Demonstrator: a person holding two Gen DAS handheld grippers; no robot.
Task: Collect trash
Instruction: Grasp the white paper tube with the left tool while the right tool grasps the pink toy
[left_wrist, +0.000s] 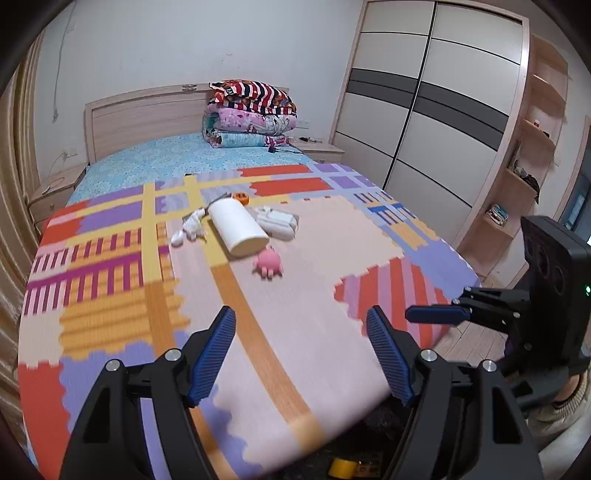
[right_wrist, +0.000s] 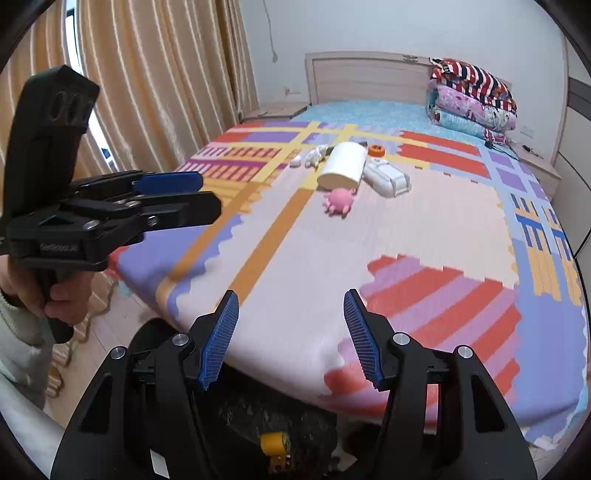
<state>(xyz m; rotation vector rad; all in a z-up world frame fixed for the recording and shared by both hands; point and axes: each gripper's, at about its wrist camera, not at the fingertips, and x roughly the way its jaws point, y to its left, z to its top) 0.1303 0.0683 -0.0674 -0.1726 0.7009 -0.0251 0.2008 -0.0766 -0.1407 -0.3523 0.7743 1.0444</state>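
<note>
Two grippers: left gripper and right gripper, fingers spread, nothing between them, both over the bed foot.
Trash: white roll, pink toy, white wrapper, mid-bed around the roll.
Writing: none readable.

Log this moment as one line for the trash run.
left gripper: open, empty | right gripper: open, empty | both over bed edge | roll, pink toy, white box untouched
</note>
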